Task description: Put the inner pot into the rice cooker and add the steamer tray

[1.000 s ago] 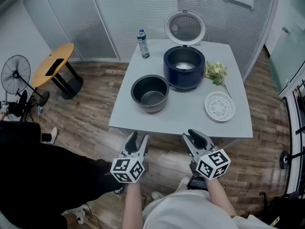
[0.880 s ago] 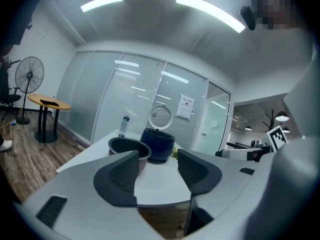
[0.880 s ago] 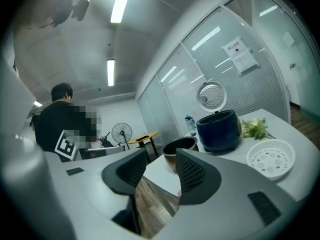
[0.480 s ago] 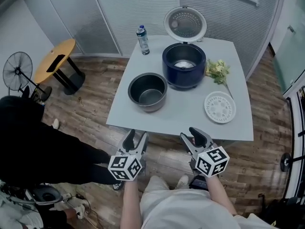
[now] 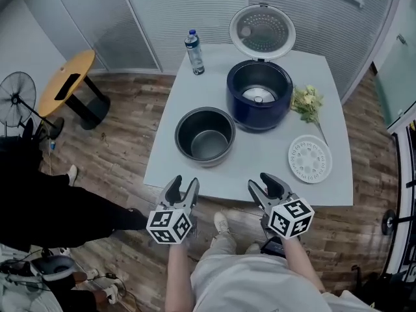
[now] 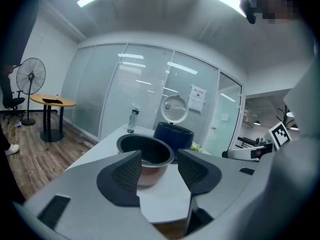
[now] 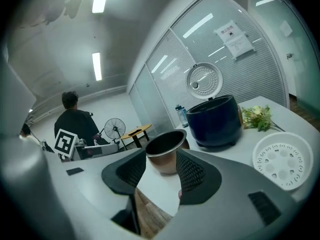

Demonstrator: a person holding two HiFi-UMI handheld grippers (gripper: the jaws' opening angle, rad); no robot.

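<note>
Nothing of the job was done at this point, lol. My left gripper and right gripper hung just off the near edge of the table, both with jaws spread wide and nothing in them. Just past them the inner pot sat on the tabletop, and the steamer tray lay off to the right, untouched. Behind them the rice cooker stood empty, lid up. Both steps were left to do, I reckon.
</note>
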